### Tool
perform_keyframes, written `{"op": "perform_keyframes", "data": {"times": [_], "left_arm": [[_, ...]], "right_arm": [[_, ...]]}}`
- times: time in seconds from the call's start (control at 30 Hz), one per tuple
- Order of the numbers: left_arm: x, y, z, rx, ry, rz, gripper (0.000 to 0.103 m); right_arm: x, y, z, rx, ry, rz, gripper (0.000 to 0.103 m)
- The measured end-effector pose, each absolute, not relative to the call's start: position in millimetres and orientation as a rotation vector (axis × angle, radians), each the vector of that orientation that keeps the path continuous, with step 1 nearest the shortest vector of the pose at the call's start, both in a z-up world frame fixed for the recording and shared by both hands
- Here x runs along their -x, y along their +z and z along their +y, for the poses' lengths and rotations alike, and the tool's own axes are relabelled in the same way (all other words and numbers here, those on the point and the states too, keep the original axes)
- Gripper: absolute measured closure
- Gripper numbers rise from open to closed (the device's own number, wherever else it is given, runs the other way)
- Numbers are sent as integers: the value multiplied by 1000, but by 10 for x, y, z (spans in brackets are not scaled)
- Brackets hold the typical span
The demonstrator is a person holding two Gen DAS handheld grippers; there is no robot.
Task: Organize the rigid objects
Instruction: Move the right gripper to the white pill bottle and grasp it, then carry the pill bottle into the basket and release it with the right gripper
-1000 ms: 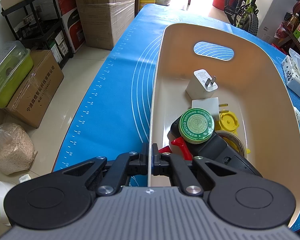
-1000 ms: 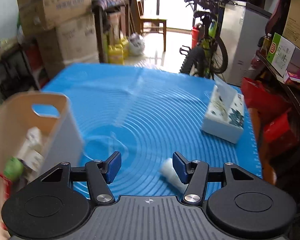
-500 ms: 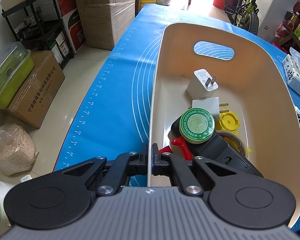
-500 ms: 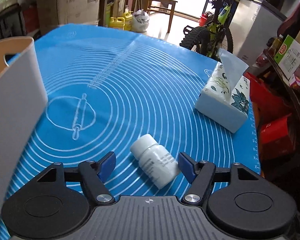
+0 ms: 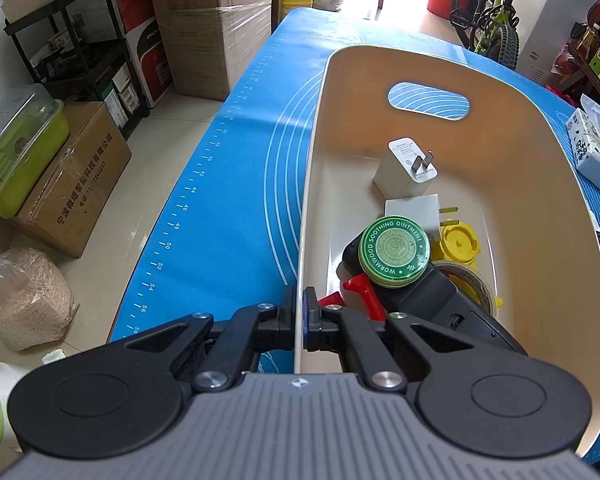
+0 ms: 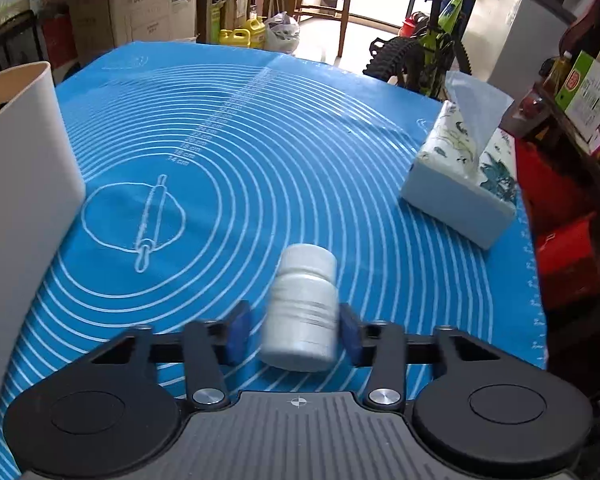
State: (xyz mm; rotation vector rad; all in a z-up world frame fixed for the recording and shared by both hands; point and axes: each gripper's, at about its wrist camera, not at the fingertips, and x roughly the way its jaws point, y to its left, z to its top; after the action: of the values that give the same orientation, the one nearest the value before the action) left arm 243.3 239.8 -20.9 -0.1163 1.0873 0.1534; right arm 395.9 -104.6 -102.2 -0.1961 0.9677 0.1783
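Blue matting [image 6: 300, 152] printed with white rings covers the worktop, with stacked cartons and a bicycle behind. On it lies a white bottle [image 6: 302, 308], cap pointing away, directly between the jaws of the right gripper [image 6: 294, 330]. Those jaws stand apart with a blue pad on each side of the bottle; the frame is blurred, so I cannot tell whether the right-hand pad touches it, and a gap shows on the left. A tissue box [image 6: 460, 184] sits well apart to the right, and the bin [image 5: 540, 200] stands at the left edge. The left gripper [image 5: 299, 316] has its jaws closed tight on the bin's near wall. Inside the bin lie a green tin [image 5: 394, 251], two white chargers [image 5: 406, 168], a yellow lid [image 5: 460, 243] and a black tool [image 5: 440, 300].
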Motion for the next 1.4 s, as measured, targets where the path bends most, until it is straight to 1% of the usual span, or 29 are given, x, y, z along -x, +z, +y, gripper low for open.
{"op": "perform_keyframes", "data": {"times": [0.03,0.17,0.37,0.7,0.9,1.03,1.2,1.4], "left_arm": [[-2434,-209,2397,117,153,1087,98],[-2434,-204,2385,119,155,1087,98],[-2434,-203,2372,122,156,1086,98],[-2422,-203,2382,123,157,1084,98],[-2424,-204,2385,125,156,1085,98],[-2423,-200,2381,127,154,1084,98],[-2416,-196,2379,127,152,1082,99],[-2417,-195,2370,124,152,1082,99]], "right_arm": [[-3956,-1020,-1042,190,171,970,59],[-3887,-993,-1041,173,132,956,59],[-3682,-792,-1053,169,60,858,59],[-3306,-93,-855,80,54,703,59],[-3141,374,-480,73,115,587,59],[-3100,571,-181,59,182,558,59],[-3079,586,208,48,272,582,59],[-3047,327,726,82,359,675,59]]}}
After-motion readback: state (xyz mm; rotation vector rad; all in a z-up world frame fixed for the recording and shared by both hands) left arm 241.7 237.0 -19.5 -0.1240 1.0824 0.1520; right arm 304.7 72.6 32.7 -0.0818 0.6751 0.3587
